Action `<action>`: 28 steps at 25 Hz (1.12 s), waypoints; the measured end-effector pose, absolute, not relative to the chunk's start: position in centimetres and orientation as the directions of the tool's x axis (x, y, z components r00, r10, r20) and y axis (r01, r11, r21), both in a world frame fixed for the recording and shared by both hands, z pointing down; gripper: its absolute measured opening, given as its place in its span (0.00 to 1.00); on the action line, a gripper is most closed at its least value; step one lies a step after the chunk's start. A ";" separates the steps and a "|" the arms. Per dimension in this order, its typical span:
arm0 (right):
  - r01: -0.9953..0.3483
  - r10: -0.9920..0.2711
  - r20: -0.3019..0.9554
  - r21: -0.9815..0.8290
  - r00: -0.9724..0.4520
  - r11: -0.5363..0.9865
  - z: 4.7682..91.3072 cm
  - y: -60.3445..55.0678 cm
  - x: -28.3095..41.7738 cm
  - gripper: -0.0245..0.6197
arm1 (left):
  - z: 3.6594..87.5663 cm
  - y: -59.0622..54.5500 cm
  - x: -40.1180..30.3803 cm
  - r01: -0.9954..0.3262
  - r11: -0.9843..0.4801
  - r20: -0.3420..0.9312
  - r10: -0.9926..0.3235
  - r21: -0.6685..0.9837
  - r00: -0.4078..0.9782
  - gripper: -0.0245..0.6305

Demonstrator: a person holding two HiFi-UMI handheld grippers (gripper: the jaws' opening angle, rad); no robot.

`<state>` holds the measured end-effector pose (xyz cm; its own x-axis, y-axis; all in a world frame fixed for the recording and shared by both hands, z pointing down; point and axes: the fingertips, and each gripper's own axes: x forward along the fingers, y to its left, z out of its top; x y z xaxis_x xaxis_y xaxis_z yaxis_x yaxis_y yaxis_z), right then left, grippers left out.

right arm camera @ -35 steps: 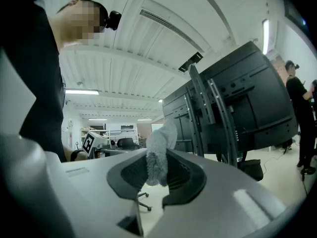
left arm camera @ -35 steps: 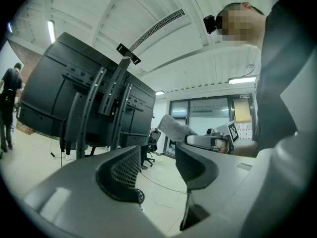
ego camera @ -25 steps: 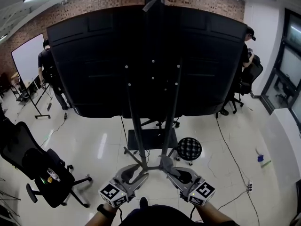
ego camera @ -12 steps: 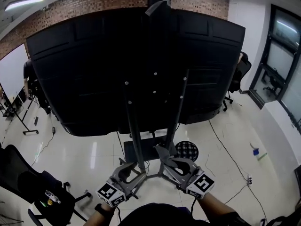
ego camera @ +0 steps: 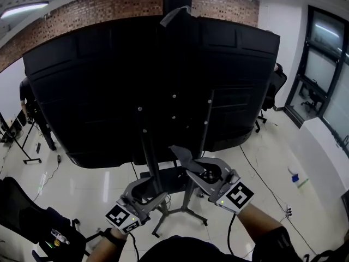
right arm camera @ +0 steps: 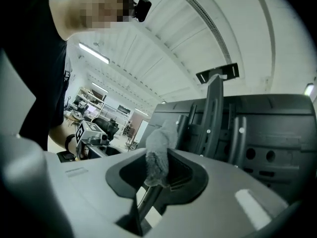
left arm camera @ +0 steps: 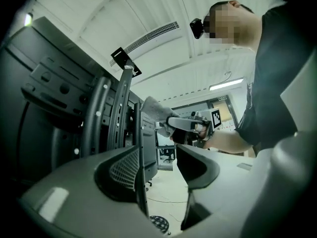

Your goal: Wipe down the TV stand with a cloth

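The right gripper (ego camera: 191, 165) is clamped on a grey cloth (right arm camera: 157, 157), a tuft of which sticks out past the jaws towards the stand (ego camera: 146, 146). It is raised behind the TV (ego camera: 109, 91), with the cloth between the stand's two uprights, nearer the right one. Whether the cloth touches the metal, I cannot tell. The left gripper (ego camera: 146, 190) sits lower, at the stand's left upright. Its jaws are apart, with open floor showing through the gap and a thin dark bar running up close against one pad. That bar looks like part of the stand, though a real grip on it is not shown. Judging from this, the wipe is at its start or barely under way: the cloth is in hand and brought to the uprights, but no part of the stand looks any different from the rest, so nothing can be counted as done. What seems left is both uprights along their length, the cross pieces behind the TV, and the base (ego camera: 180, 214) low on the floor, which neither gripper is near.
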<state>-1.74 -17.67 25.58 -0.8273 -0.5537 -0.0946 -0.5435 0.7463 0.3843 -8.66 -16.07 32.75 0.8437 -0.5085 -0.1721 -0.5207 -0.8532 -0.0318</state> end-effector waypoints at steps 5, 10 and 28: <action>-0.517 -0.524 -0.143 0.507 -0.839 0.689 18.8 -19.6 -1.7 0.18 | 26.8 -17.6 -8.2 -0.520 -0.849 -0.231 -0.489 -0.098 0.841 0.45; -0.504 -0.532 -0.157 0.617 -0.832 0.605 12.4 -22.4 -1.6 0.18 | 19.9 -19.1 -7.6 -0.518 -0.836 -0.298 -0.455 -0.181 0.839 0.45; -0.351 -0.659 -0.170 0.924 -0.733 0.151 -6.6 -30.2 -2.9 0.18 | 1.4 -25.2 -6.8 -0.595 -0.699 -0.342 -0.489 -0.397 0.802 0.50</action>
